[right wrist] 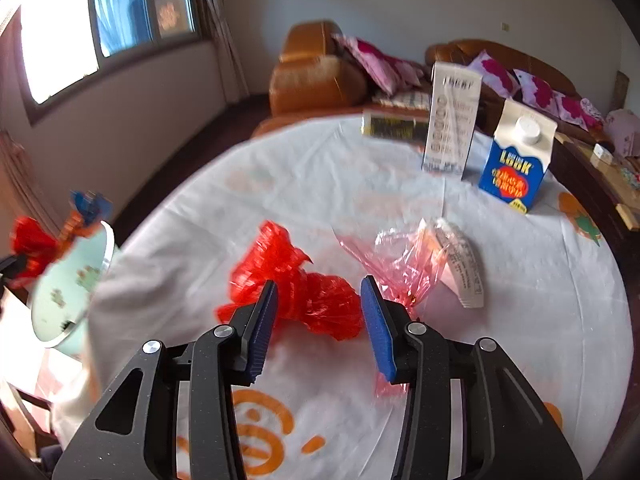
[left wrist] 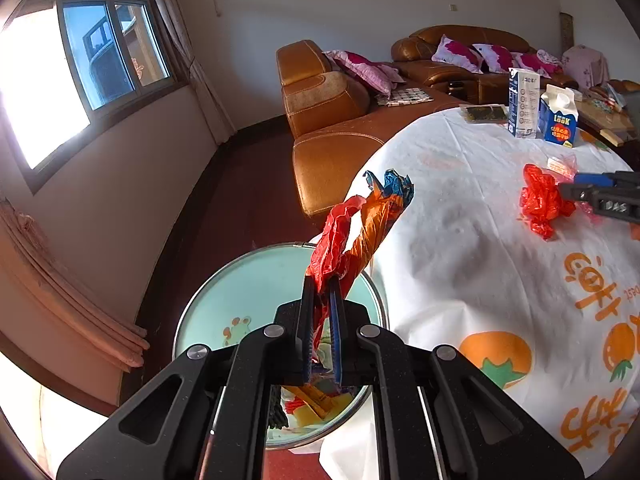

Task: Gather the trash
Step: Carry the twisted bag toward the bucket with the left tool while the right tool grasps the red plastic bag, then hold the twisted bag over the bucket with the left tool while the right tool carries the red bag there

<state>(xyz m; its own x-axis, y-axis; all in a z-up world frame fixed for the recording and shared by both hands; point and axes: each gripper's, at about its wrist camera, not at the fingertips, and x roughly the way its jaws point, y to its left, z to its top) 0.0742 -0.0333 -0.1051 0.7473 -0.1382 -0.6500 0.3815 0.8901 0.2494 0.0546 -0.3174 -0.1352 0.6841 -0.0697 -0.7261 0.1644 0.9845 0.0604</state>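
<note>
My left gripper (left wrist: 322,280) is shut on a crumpled red, orange and blue wrapper (left wrist: 360,232), held above a pale green bin (left wrist: 248,288) beside the table. Some trash lies in the bin. In the right wrist view the same wrapper (right wrist: 36,244) hangs over the bin (right wrist: 68,280) at far left. My right gripper (right wrist: 318,288) stands open around a crumpled red plastic bag (right wrist: 280,256) on the white tablecloth (right wrist: 320,184); the bag lies between the blue pads and does not look squeezed. The left wrist view shows that gripper (left wrist: 568,185) at the red bag (left wrist: 540,200).
A clear pink cellophane wrapper (right wrist: 400,256) and a small paper pack (right wrist: 464,268) lie right of the red bag. Farther back stand a blue milk carton (right wrist: 516,164), a tall white carton (right wrist: 452,120) and a dark packet (right wrist: 392,126). A brown sofa (left wrist: 328,108) runs behind the table.
</note>
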